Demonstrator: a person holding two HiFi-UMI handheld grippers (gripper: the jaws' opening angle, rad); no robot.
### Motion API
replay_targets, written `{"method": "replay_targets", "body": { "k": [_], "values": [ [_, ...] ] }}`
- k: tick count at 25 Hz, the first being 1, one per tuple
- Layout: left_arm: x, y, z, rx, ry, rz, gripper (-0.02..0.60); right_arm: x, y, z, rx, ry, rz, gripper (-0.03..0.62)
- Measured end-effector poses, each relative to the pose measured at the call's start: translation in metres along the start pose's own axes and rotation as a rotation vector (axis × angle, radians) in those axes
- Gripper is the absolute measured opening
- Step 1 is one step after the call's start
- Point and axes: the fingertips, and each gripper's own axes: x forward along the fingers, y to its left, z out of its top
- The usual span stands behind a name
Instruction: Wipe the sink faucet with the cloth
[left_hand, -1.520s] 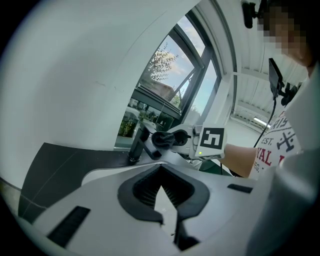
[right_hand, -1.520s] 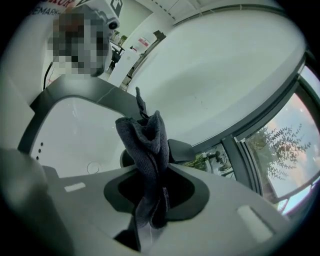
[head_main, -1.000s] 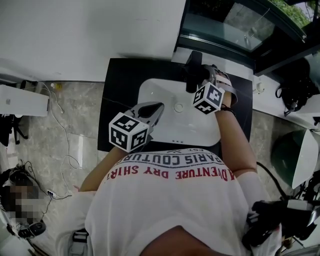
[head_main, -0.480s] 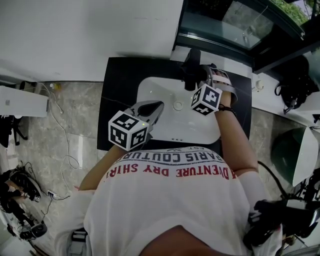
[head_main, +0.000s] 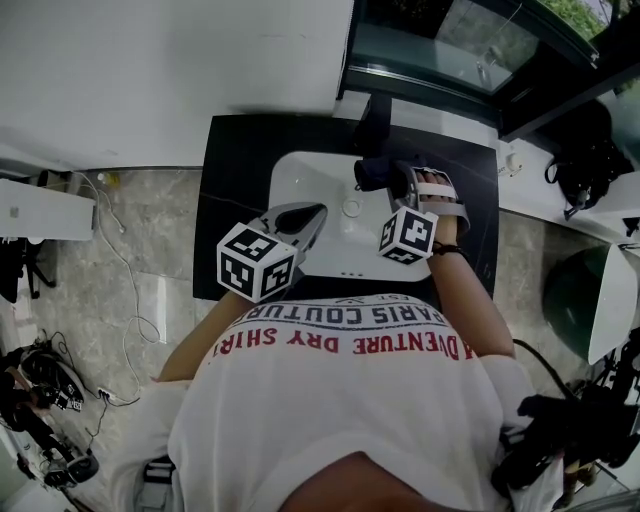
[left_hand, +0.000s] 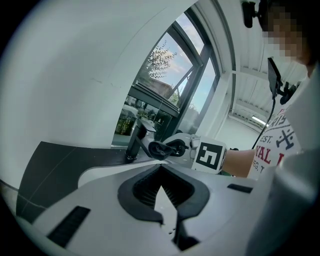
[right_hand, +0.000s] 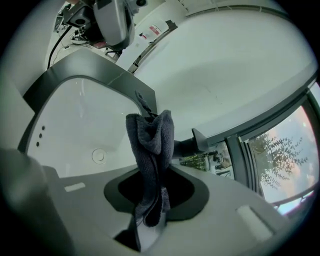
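A black faucet (head_main: 375, 118) stands at the back rim of the white sink (head_main: 300, 180). My right gripper (head_main: 392, 178) hovers over the basin just in front of the faucet, shut on a dark grey cloth (head_main: 370, 172). In the right gripper view the cloth (right_hand: 151, 150) stands up out of the gripper (right_hand: 149, 225) and hides most of the faucet (right_hand: 192, 145) behind it. My left gripper (head_main: 312, 215) rests over the sink's left front part, jaws together and empty. The left gripper view shows the faucet (left_hand: 134, 142) and the cloth (left_hand: 160, 149) ahead of the gripper (left_hand: 167, 220).
The sink sits in a black counter (head_main: 235, 170) against a white wall, with a window ledge (head_main: 450, 120) behind the faucet. A round drain (head_main: 351, 208) lies mid-basin. Cables trail on the tiled floor (head_main: 130, 290) at the left.
The right gripper with the cloth has drawn back from the faucet toward the person, out over the basin. The left gripper has stayed put.
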Motion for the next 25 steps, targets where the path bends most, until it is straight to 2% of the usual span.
{"method": "replay_targets", "body": {
  "k": [8,25],
  "values": [
    [0.0,-0.002,-0.003,-0.003,-0.004,0.005,0.002,0.002,0.0,-0.004,0.023,0.0,0.009,0.081],
    [-0.003,0.012,0.0,-0.027,-0.01,0.022,0.002,0.046,-0.054,-0.006,0.066,0.089,0.005,0.082]
  ]
}}
